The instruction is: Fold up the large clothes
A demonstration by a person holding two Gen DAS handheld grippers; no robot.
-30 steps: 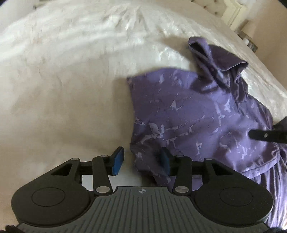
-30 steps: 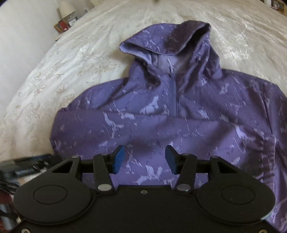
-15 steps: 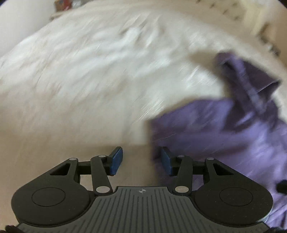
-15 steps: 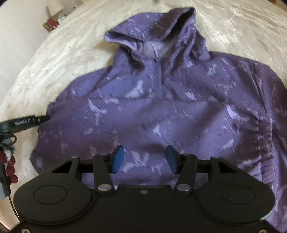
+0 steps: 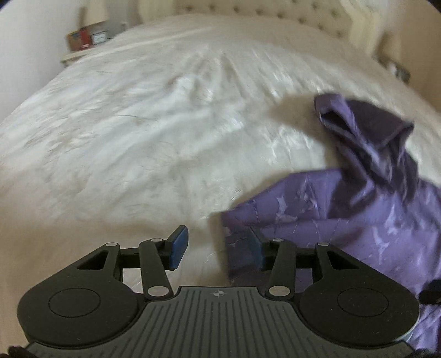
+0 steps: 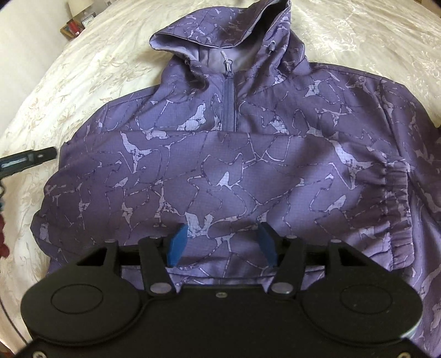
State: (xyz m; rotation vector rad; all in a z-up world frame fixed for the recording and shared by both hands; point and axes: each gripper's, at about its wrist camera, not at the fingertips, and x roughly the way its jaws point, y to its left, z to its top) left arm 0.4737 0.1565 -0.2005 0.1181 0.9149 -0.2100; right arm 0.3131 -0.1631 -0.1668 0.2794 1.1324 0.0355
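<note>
A purple patterned hooded jacket [image 6: 248, 170] lies front up on a cream bedspread [image 6: 82, 82], hood [image 6: 220, 30] at the far end, a sleeve folded across its chest. My right gripper [image 6: 222, 242] is open and empty, low over the jacket's lower front. In the left wrist view the jacket [image 5: 344, 214] is at the right, its hood [image 5: 366, 129] bunched up. My left gripper [image 5: 217, 246] is open and empty at the jacket's left edge; its right finger overlaps the cloth's corner.
The bed [image 5: 137, 124] stretches away to a tufted headboard [image 5: 261, 11]. A nightstand [image 5: 88, 41] with a lamp stands at the far left. The left gripper's finger [image 6: 27, 159] shows at the left edge of the right wrist view.
My left gripper has swung left and tilted up, so the jacket slid to the right of its view. My right gripper has moved closer to the jacket and lower over it.
</note>
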